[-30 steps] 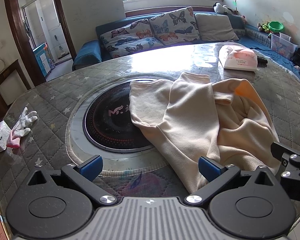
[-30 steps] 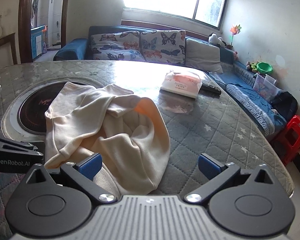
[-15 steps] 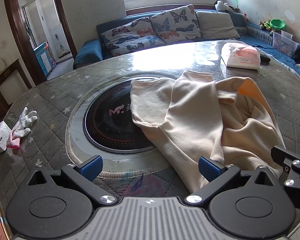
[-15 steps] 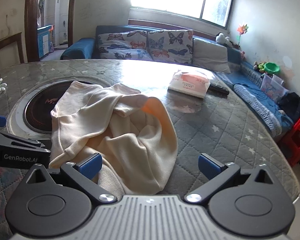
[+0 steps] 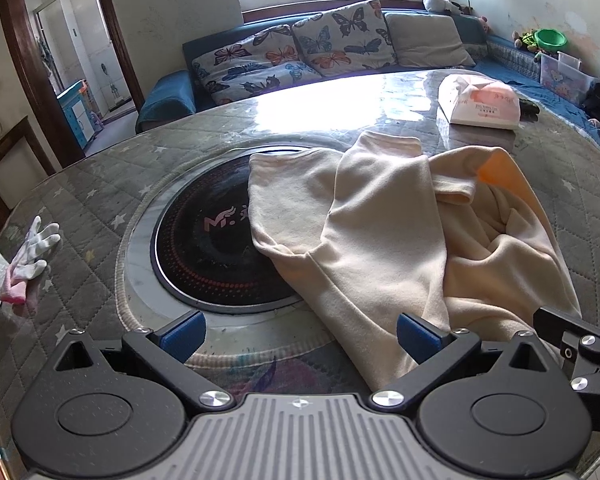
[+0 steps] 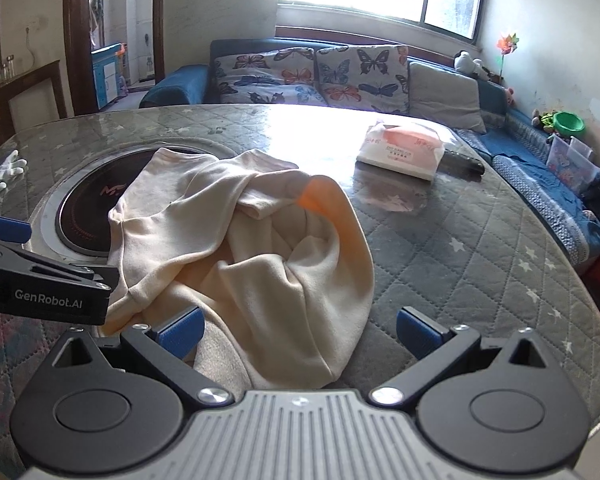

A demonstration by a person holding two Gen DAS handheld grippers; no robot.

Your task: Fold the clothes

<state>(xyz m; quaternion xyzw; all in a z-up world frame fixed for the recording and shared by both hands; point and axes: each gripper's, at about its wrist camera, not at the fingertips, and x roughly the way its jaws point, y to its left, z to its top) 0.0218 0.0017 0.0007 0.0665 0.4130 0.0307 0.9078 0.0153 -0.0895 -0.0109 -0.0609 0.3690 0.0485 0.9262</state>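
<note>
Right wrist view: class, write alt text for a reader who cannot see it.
A crumpled cream garment lies unfolded on a quilted round table, partly over a dark round inset. The right hand-held gripper is open at its near edge, the left hand-held gripper beside it. A tissue pack sits beyond.

quilted table (image 5: 580,200), cream garment (image 5: 380,220), tissue pack (image 5: 480,100), gloves (image 5: 32,244)
</note>
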